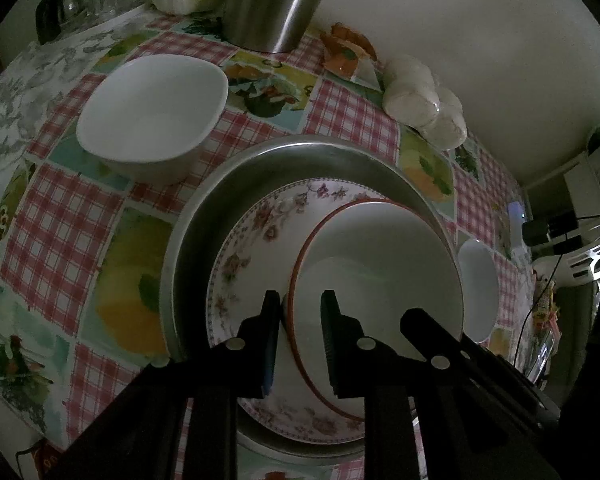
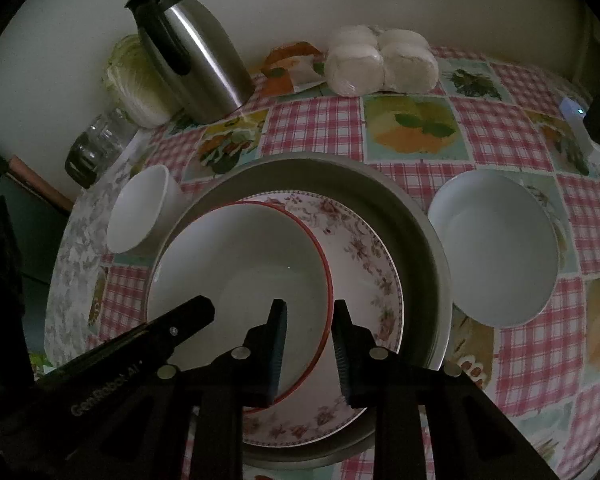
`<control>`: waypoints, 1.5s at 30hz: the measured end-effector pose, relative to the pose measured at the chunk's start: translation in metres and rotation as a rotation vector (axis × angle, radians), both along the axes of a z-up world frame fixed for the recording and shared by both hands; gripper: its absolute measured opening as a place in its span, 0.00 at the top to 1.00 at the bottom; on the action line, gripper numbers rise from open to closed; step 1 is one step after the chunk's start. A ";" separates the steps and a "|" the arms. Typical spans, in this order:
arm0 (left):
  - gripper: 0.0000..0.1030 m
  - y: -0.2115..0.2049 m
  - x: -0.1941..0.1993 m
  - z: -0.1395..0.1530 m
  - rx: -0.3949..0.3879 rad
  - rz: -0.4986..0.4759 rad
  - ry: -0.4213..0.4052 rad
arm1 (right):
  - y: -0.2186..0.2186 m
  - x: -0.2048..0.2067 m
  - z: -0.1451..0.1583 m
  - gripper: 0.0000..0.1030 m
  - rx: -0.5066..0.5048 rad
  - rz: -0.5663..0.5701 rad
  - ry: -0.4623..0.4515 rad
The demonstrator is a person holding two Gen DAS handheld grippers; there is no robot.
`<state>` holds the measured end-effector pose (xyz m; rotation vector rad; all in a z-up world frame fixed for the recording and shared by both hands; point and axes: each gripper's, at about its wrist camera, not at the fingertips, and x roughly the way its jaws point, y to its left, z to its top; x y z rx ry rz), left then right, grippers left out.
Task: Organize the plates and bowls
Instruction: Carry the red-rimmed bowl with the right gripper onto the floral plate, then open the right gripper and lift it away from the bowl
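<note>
While both grippers stand at opposite rims of the red-rimmed bowl (image 1: 372, 248), an even, level lift seems best, so that it does not tip. At lower centre the left gripper (image 1: 299, 300) has narrow jaws closed over the left rim. The right gripper (image 2: 309, 306) straddles the right rim narrowly, and I cannot tell if its pads press. This bowl rests on the floral plate (image 2: 364, 248) inside the metal tray (image 2: 420, 216). Farther out, a round white bowl (image 2: 496, 248) and a squarish white bowl (image 1: 152, 108) sit close beside the tray, so the free way is upward.
</note>
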<state>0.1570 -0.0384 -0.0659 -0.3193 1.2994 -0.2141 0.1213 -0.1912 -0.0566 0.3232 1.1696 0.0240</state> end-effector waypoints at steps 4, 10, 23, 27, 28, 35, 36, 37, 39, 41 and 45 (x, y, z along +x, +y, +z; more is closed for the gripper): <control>0.81 0.001 0.000 0.000 -0.014 0.004 0.005 | 0.000 0.001 -0.001 0.75 -0.004 0.000 0.004; 0.77 0.003 0.001 0.000 -0.031 0.007 0.014 | 0.002 0.002 -0.011 0.75 -0.013 0.003 0.037; 0.47 0.008 -0.004 0.034 -0.023 0.009 -0.094 | -0.006 -0.005 0.023 0.45 -0.089 -0.025 -0.043; 0.37 0.013 -0.005 0.040 -0.010 0.022 -0.116 | -0.009 -0.008 0.032 0.39 -0.106 -0.034 -0.063; 0.35 0.015 -0.004 0.041 -0.006 0.026 -0.116 | -0.009 -0.008 0.033 0.35 -0.107 -0.035 -0.067; 0.26 0.027 -0.002 0.043 0.029 0.045 -0.120 | -0.011 -0.009 0.032 0.25 -0.110 -0.026 -0.076; 0.25 0.028 -0.002 0.042 0.041 0.049 -0.119 | -0.011 -0.009 0.032 0.25 -0.112 -0.024 -0.078; 0.24 0.029 -0.001 0.042 0.049 0.052 -0.119 | -0.011 -0.009 0.032 0.23 -0.116 -0.023 -0.082; 0.15 0.032 -0.001 0.040 0.058 0.059 -0.119 | -0.012 -0.009 0.033 0.17 -0.124 -0.025 -0.092; 0.14 0.035 0.000 0.040 0.062 0.070 -0.123 | -0.012 -0.011 0.034 0.12 -0.135 -0.026 -0.105; 0.14 0.039 0.000 0.039 0.083 0.084 -0.132 | -0.013 -0.012 0.035 0.00 -0.143 -0.024 -0.125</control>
